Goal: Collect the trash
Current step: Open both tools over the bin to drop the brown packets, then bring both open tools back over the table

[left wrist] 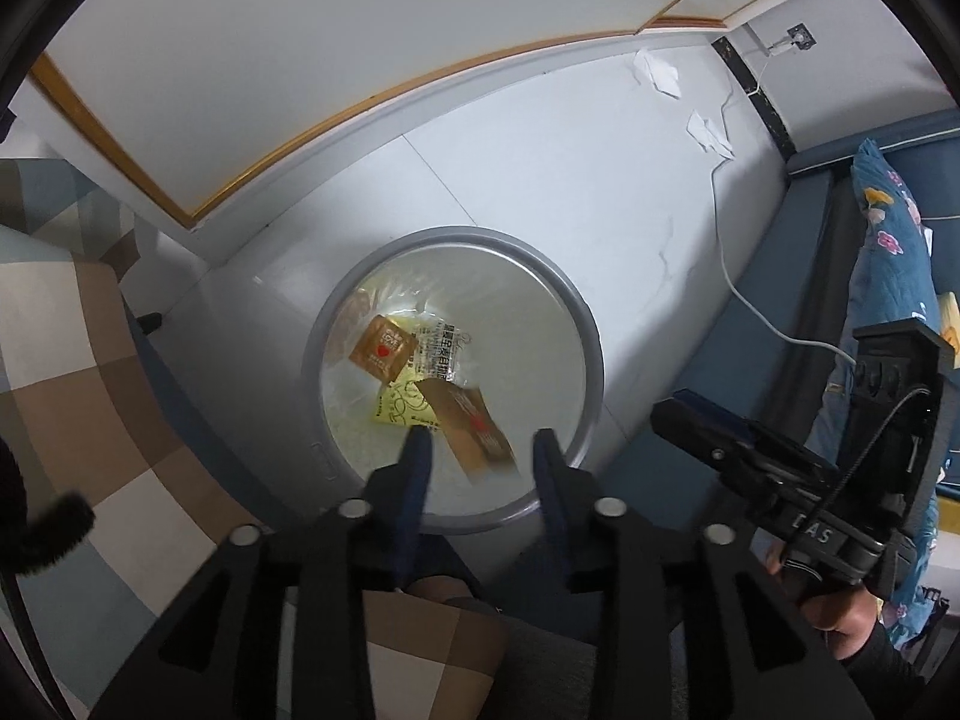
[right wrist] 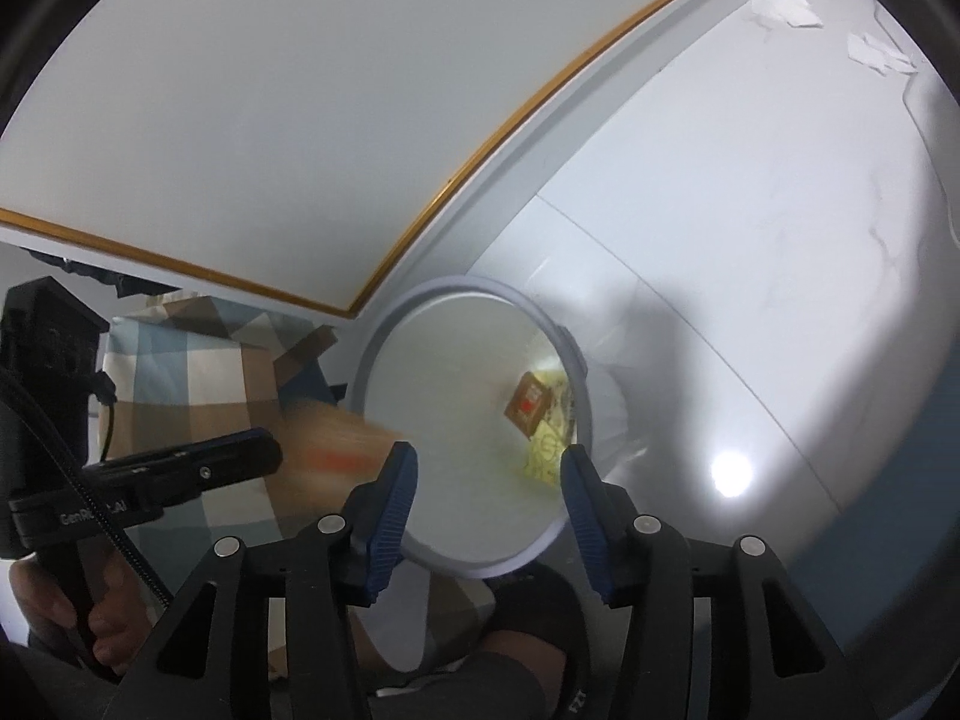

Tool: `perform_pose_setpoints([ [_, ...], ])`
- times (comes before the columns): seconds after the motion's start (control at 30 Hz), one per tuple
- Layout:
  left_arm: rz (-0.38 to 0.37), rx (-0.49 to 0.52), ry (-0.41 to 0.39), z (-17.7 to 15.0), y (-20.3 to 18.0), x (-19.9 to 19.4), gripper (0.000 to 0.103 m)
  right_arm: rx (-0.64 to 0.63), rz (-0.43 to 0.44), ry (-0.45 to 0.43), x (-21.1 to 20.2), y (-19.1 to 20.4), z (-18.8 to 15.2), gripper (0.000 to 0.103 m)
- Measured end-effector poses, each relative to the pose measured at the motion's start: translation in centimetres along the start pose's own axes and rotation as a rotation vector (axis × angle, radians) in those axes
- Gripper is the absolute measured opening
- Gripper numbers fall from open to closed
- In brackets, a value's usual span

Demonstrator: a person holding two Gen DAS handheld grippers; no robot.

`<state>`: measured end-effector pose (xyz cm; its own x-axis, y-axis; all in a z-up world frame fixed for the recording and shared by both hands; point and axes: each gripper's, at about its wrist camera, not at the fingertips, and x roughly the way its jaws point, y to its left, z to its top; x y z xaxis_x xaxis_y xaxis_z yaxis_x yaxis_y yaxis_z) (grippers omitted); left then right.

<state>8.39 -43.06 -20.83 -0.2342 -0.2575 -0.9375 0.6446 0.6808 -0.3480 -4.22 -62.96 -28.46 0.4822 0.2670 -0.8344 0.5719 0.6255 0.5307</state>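
A round grey trash bin (left wrist: 591,324) stands on the white floor below both grippers. Inside lie a brown sachet (left wrist: 382,349), a clear printed wrapper (left wrist: 441,348) and a yellow wrapper (left wrist: 405,408). A second brown packet (left wrist: 477,429), blurred, is in the air over the bin between my left gripper's open fingers. My left gripper (left wrist: 483,450) is open and holds nothing. My right gripper (right wrist: 486,474) is open and empty above the bin (right wrist: 384,360); the blurred packet (right wrist: 339,450) shows at its left, and the left gripper (right wrist: 180,474) beside it.
Two crumpled white tissues (left wrist: 657,75) (left wrist: 708,132) lie on the floor at the far right, near a white cable (left wrist: 729,276). A checked blanket (left wrist: 66,372) is at the left, a blue floral quilt (left wrist: 894,252) at the right. A white wood-edged panel (left wrist: 270,72) stands behind the bin.
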Motion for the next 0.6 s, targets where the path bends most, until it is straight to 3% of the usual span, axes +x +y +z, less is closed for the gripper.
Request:
perform_pose_setpoints([
  [0.2, 0.032, -0.008, -0.020, -0.3, -0.2, -0.4, 0.041, -0.001, 0.002, -0.026, -0.7, 0.2, 0.2, 0.053],
  [0.27, 0.044, -0.009, -0.046, -0.4, -0.2, -0.9, 0.054, 0.000, 0.003, -0.030, -1.1, 0.2, 0.3, 0.055],
  [0.3, 0.051, -0.007, -0.063, -0.5, -0.3, -1.2, 0.056, -0.002, 0.004, -0.032, -1.3, 0.2, 0.3, 0.055],
  [0.6, 0.123, -0.027, -0.214, -1.7, 0.0, -4.8, 0.058, -0.030, -0.003, -0.068, -3.3, 1.6, 0.3, 0.063],
])
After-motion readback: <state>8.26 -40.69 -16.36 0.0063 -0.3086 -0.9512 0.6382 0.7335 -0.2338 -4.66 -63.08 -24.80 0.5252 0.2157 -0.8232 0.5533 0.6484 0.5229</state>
